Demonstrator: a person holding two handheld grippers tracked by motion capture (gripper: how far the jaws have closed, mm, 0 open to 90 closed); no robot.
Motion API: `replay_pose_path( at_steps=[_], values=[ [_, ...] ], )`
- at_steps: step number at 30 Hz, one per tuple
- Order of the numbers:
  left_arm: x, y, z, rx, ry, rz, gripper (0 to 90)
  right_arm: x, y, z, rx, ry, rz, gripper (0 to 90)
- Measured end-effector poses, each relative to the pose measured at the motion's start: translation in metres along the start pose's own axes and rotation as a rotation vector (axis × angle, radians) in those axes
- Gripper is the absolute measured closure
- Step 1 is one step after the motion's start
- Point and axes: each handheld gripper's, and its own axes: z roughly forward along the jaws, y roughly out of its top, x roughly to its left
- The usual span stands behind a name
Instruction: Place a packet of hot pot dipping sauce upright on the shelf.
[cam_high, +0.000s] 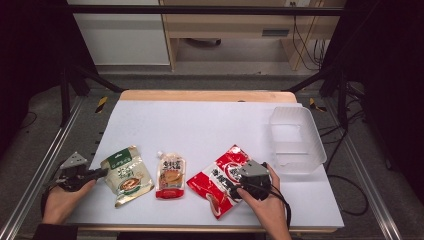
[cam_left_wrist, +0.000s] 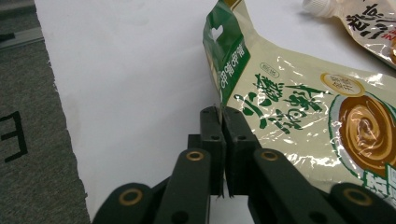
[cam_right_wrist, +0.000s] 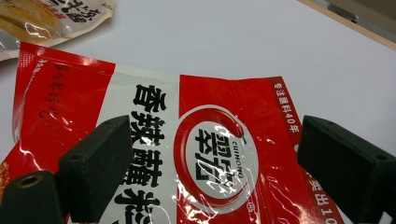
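Under the right tool, jaws spread: red pouch, long axis diagonal; left tool pinches green pouch edge.

A spouted orange sauce pouch lies on the white table, and a clear plastic tub sits near its right edge.

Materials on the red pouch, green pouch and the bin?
Red pouch: glossy plastic film, by its glare and creases. Green pouch: likely the same laminated film, shiny and wrinkled, pinched at its edge by the left tongs. Bin: translucent frosted plastic, apparently rigid.
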Motion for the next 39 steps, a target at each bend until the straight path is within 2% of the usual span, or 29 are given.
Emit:
replay_pose_path(
  at_steps=[3, 8, 11, 14, 17, 18, 19, 23, 24, 25, 26, 28, 31, 35, 39],
  values=[
    [-0.002, 0.002, -0.001, 0.008, 0.008, 0.021, 90.0, 0.001, 0.0, 0.0, 0.002, -0.001, -0.002, 11.3],
    [-0.007, 0.007, -0.01, -0.009, 0.01, 0.05, 90.0, 0.001, 0.0, -0.001, 0.001, 0.001, -0.004, 11.2],
    [-0.008, 0.011, -0.022, -0.054, 0.0, 0.055, 90.0, 0.001, -0.001, -0.001, 0.007, 0.005, -0.001, 10.9],
    [-0.012, 0.02, -0.038, -0.091, -0.012, 0.078, 90.0, 0.001, -0.001, -0.001, 0.011, 0.011, 0.004, 10.9],
    [-0.023, 0.03, -0.053, -0.111, -0.03, 0.122, 90.0, 0.001, -0.001, 0.0, 0.008, 0.026, 0.011, 11.1],
    [-0.023, 0.03, -0.053, -0.111, -0.03, 0.122, 90.0, 0.001, -0.001, 0.0, 0.008, 0.026, 0.011, 11.1],
    [-0.031, 0.037, -0.062, -0.132, -0.063, 0.145, 90.0, 0.002, -0.001, 0.0, 0.006, 0.038, 0.019, 11.5],
    [-0.05, 0.051, -0.078, -0.151, -0.088, 0.205, 90.0, 0.002, 0.0, 0.002, 0.01, 0.06, 0.015, 12.7],
    [-0.05, 0.051, -0.078, -0.151, -0.088, 0.205, 90.0, 0.002, 0.0, 0.002, 0.01, 0.06, 0.015, 12.7],
    [-0.06, 0.059, -0.086, -0.152, -0.097, 0.245, 90.0, 0.001, 0.004, 0.0, 0.003, 0.06, 0.0, 13.6],
    [-0.065, 0.063, -0.089, -0.153, -0.101, 0.263, 90.0, 0.0, 0.006, -0.001, -0.001, 0.065, -0.003, 13.8],
    [-0.074, 0.071, -0.096, -0.14, -0.087, 0.31, 90.0, 0.0, 0.011, -0.003, -0.009, 0.078, -0.014, 14.8],
    [-0.079, 0.083, -0.103, -0.129, -0.072, 0.35, 90.0, 0.002, 0.019, -0.006, -0.005, 0.093, -0.048, 15.0],
    [-0.077, 0.095, -0.104, -0.121, -0.071, 0.357, 90.0, 0.002, 0.028, -0.008, -0.008, 0.117, -0.08, 14.9],
    [-0.075, 0.114, -0.095, -0.103, -0.094, 0.366, 90.0, -0.001, 0.049, -0.01, -0.016, 0.173, -0.103, 14.9]
  ],
)
